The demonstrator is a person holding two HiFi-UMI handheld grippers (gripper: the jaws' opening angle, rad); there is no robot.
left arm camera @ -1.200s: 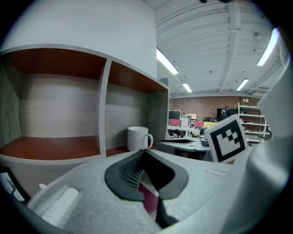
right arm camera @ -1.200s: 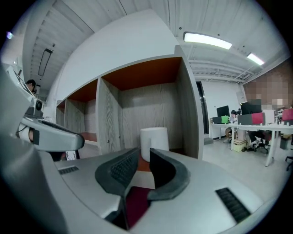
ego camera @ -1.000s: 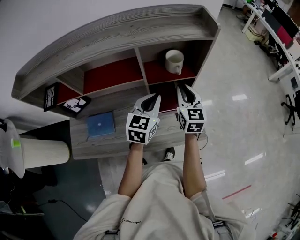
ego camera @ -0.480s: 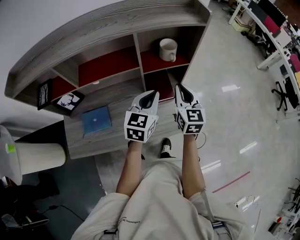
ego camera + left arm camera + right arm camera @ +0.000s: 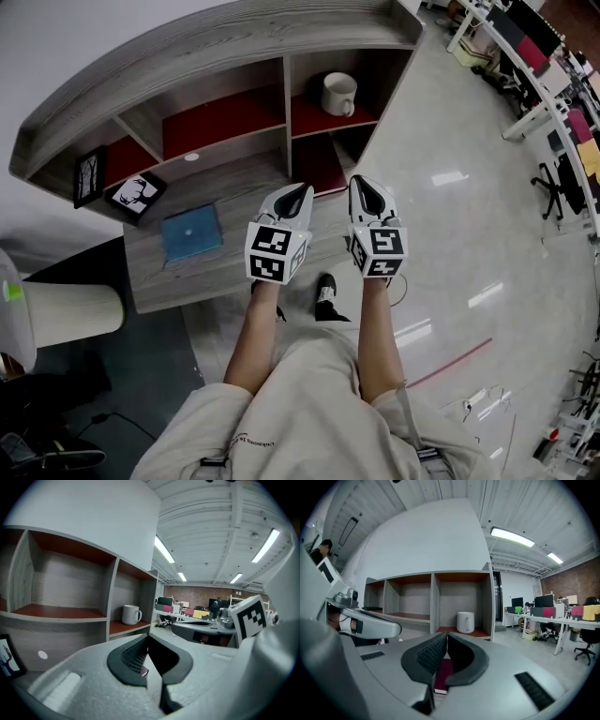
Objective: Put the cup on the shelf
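A white cup (image 5: 337, 93) stands upright in the right compartment of the grey wooden shelf (image 5: 225, 56), on its red board. The same cup (image 5: 131, 614) shows in the left gripper view, and the cup (image 5: 465, 622) in the right gripper view. My left gripper (image 5: 302, 195) and right gripper (image 5: 364, 186) are held side by side in front of the shelf, well short of the cup. Both are shut with nothing between the jaws.
A blue book (image 5: 191, 233) lies on the desk surface (image 5: 225, 267) below the shelf. Two small pictures (image 5: 134, 192) stand at the left end. A pale cylinder (image 5: 70, 312) sits at the far left. Office desks and chairs (image 5: 553, 103) stand at the right across a shiny floor.
Both grippers have drawn back from the shelf toward the person, and the view has shifted slightly. The cup stays in its compartment.
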